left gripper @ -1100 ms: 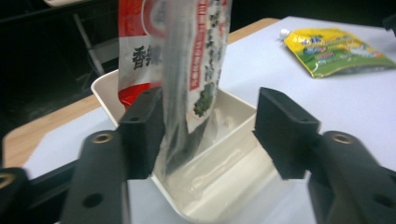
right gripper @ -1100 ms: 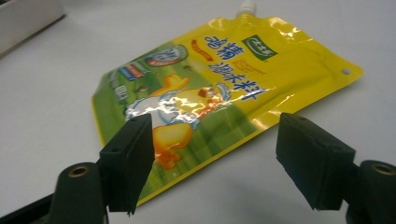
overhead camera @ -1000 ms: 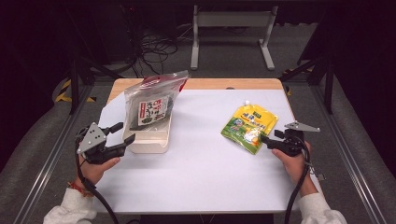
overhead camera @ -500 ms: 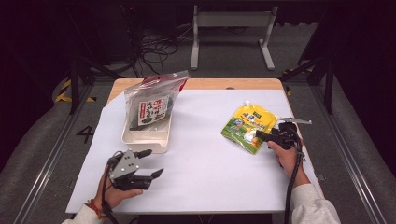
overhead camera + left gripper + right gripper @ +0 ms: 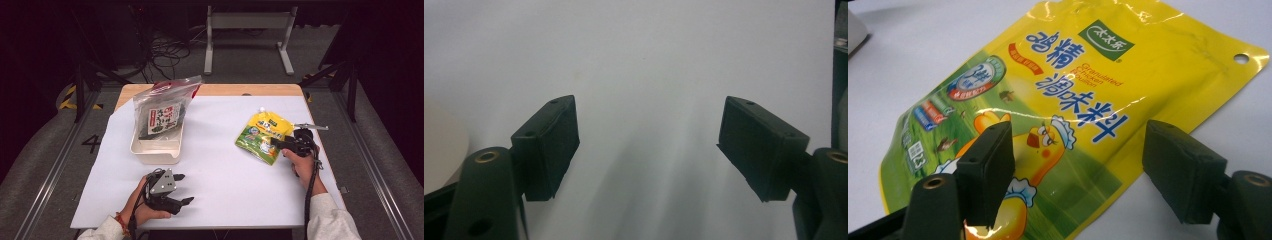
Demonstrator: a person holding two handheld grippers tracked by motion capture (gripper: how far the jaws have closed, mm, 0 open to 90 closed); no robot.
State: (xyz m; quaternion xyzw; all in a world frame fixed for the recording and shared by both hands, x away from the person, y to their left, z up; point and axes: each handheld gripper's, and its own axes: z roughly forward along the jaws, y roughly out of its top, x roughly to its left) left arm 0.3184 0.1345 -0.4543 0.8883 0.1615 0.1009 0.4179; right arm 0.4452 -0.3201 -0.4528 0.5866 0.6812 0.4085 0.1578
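High view puts the right gripper (image 5: 286, 143) at the near right edge of the yellow pouch (image 5: 261, 136), which lies flat on the white tabletop (image 5: 225, 175). Its jaws are spread, with nothing clamped between them. Right gripper view looks along those jaws at the yellow pouch (image 5: 1058, 110): one jaw stands over the printed front of the pouch, above the cartoon chick, and the other stands just past the pouch's edge, over bare tabletop. The pouch edge runs between the two jaws, but I cannot tell whether either jaw touches it. The end of the pouch with the small round hole points away from the jaws.

The left gripper (image 5: 181, 189) sits in the person's left hand (image 5: 142, 207) near the front edge of the tabletop, well apart from the pouch. Left gripper view shows its jaws wide apart, released, with only plain white tabletop (image 5: 649, 65) between and beyond them.

Farther from the left jaws, toward the back of the tabletop, a cream tray (image 5: 155, 149) holds a clear zip bag (image 5: 162, 112) with a dark packet inside; the bag leans up out of the tray. Tray and bag are well apart from both pairs of jaws.
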